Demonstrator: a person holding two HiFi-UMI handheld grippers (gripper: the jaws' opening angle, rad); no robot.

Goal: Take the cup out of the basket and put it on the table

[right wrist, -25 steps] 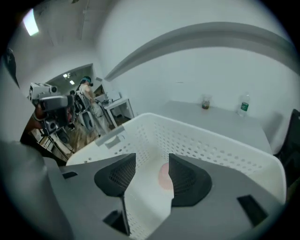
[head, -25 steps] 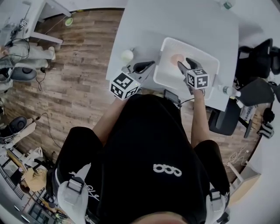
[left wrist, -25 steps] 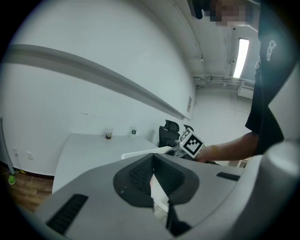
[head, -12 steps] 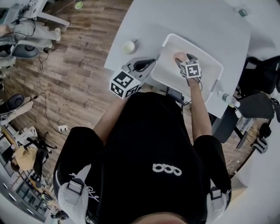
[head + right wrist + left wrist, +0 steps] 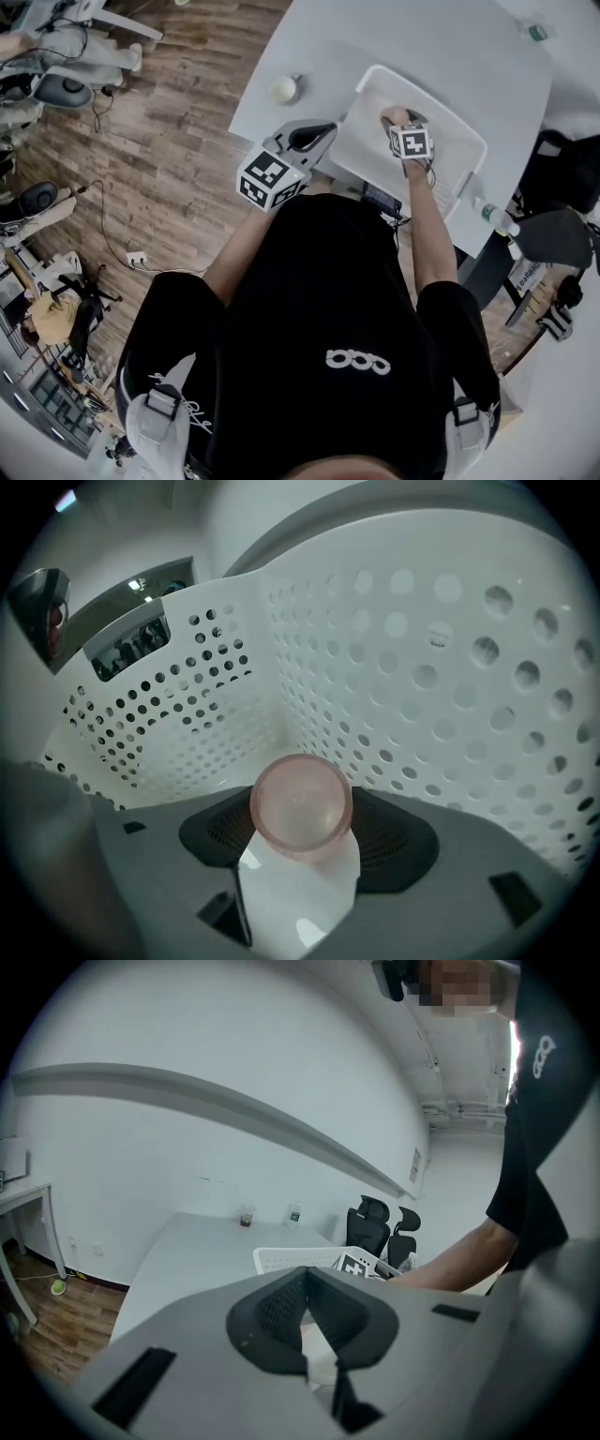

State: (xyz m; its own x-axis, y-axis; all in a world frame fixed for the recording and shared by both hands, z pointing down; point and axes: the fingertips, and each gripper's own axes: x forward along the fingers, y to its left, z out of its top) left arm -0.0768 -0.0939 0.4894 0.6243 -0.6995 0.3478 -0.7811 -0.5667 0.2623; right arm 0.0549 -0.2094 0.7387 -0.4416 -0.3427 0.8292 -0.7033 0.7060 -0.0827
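Note:
A translucent pink cup (image 5: 300,803) stands upright on the floor of the white perforated basket (image 5: 422,667). My right gripper (image 5: 305,838) reaches down into the basket (image 5: 467,134) with its jaws open; they have just been opening, and the cup (image 5: 389,115) stands between the dark pads without visible pressure from them. In the head view the right gripper (image 5: 401,120) is just in front of its marker cube. My left gripper (image 5: 319,134) hovers at the basket's near left corner over the white table (image 5: 441,47), shut and empty. Its pads (image 5: 281,1307) meet.
A small pale round object (image 5: 284,89) lies on the table left of the basket. In the left gripper view a dark cup (image 5: 247,1217) and a bottle (image 5: 294,1213) stand at the table's far end, with black office chairs (image 5: 375,1222) beyond. Wooden floor lies left of the table.
My right gripper has sunk into the basket and now straddles the pink cup. The left gripper has stayed at the basket's near left corner.

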